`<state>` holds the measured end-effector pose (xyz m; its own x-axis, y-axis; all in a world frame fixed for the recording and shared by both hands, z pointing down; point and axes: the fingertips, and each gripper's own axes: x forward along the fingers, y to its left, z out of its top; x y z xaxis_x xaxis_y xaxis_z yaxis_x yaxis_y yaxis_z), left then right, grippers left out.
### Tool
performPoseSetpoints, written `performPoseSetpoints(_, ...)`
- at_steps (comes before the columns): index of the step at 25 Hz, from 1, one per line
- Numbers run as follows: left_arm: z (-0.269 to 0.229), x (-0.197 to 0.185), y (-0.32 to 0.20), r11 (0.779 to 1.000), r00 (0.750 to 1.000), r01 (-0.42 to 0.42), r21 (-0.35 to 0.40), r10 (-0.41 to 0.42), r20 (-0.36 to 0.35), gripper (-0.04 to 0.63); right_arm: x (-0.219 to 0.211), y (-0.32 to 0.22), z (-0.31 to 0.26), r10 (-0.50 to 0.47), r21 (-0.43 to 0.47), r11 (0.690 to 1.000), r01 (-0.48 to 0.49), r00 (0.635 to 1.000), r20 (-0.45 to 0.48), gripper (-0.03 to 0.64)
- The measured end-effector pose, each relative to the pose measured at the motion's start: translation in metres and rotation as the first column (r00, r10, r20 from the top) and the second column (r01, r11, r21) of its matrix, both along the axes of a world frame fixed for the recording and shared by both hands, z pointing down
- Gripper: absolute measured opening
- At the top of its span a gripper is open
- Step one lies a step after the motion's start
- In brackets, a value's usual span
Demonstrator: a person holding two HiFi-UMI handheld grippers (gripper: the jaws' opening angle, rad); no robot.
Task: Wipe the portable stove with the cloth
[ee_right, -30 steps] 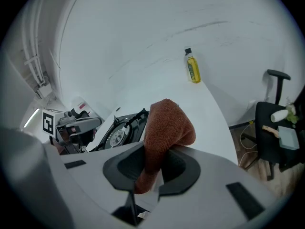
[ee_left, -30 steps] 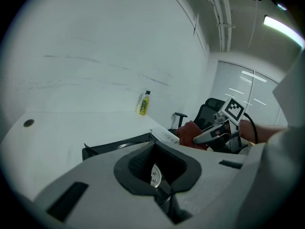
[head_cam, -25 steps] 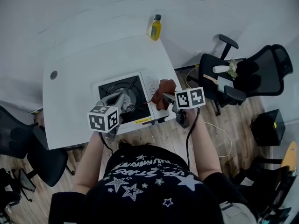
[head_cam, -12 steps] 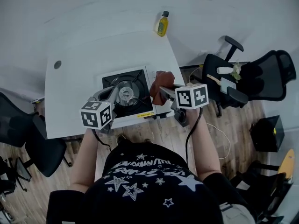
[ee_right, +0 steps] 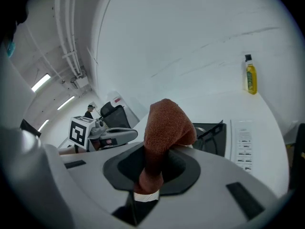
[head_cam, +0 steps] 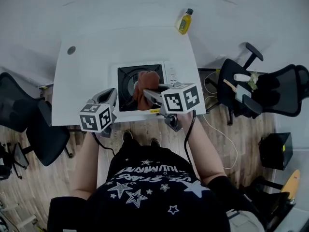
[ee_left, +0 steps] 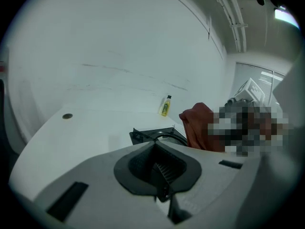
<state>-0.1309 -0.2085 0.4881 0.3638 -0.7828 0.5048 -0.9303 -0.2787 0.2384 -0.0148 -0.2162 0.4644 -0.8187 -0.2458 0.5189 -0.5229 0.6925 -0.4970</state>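
One nubby cloth (ee_right: 164, 128) in right tongs (ee_right: 146, 193)

left gripper (head_cam: 112, 93) jaws together | right gripper (head_cam: 147, 93) clamps cloth (head_cam: 145, 81)

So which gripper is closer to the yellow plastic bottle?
Right. The right gripper is over the white portable stove, short of the yellow bottle; the left gripper is farther, by its left edge.

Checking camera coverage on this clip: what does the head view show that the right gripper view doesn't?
Only the head view: the person's star-print shirt and the wooden floor. Only the right gripper view: the right gripper, jaws shut on the brown cloth, near its white tag. Both: that cloth, the portable stove, the yellow bottle and the left gripper.
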Motion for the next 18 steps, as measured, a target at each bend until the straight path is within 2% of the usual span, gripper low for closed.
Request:
performPoseSetpoints(9,0.018,-0.045,0.037,0.993,0.994,0.108,-0.046,-0.108,0.005,0.006,-0.077,0.047,0.025,-0.189,-0.040,0.981,0.188,0.982,-0.023,0.074)
performPoseSetpoints(18,0.031,-0.067,0.057,0.980,0.983,0.183,-0.075,-0.184,-0.001,0.006,-0.108,0.075,0.057,-0.269,-0.080,0.961,0.264,0.961,-0.062,0.074)
